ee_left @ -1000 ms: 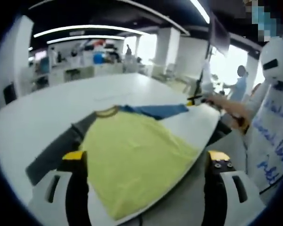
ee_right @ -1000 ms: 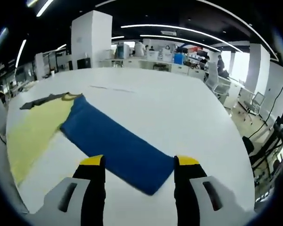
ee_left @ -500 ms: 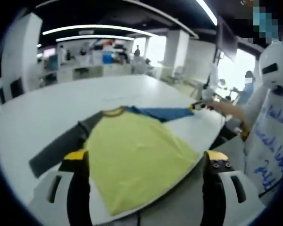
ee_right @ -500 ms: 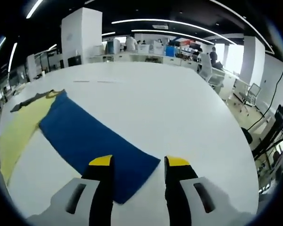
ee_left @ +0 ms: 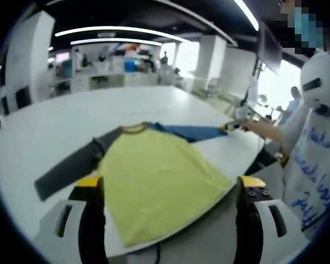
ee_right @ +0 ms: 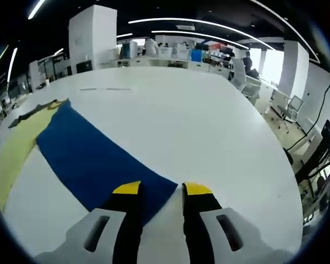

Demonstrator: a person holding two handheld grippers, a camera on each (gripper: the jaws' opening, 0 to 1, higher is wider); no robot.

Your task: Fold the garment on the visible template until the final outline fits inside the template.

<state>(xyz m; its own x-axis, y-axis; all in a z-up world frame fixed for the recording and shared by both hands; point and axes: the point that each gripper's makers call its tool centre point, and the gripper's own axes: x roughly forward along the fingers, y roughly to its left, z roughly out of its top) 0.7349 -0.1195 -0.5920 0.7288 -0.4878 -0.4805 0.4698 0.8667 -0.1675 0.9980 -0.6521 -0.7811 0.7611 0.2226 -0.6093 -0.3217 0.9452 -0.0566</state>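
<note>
A long-sleeved shirt lies flat on the white table (ee_left: 55, 126). Its yellow body (ee_left: 154, 176) reaches the near edge, with a grey sleeve (ee_left: 71, 168) on one side and a blue sleeve (ee_left: 190, 132) on the other. My left gripper (ee_left: 170, 184) hovers wide open over the yellow hem, touching nothing. The right gripper (ee_right: 162, 190) sits at the cuff end of the blue sleeve (ee_right: 93, 159), its jaws narrowed around the cuff corner with a gap still between them. It also shows in the left gripper view as the right gripper (ee_left: 231, 126) at the sleeve's tip.
A person in a white printed shirt (ee_left: 313, 170) stands at the table's edge beside the garment. Faint line marks (ee_right: 104, 88) cross the table farther back. Office chairs (ee_right: 253, 88) and desks stand beyond the table (ee_right: 220, 132).
The right gripper's jaws have drawn much closer together and moved in onto the blue sleeve's cuff. The left gripper stays open, its view only drifting slightly.
</note>
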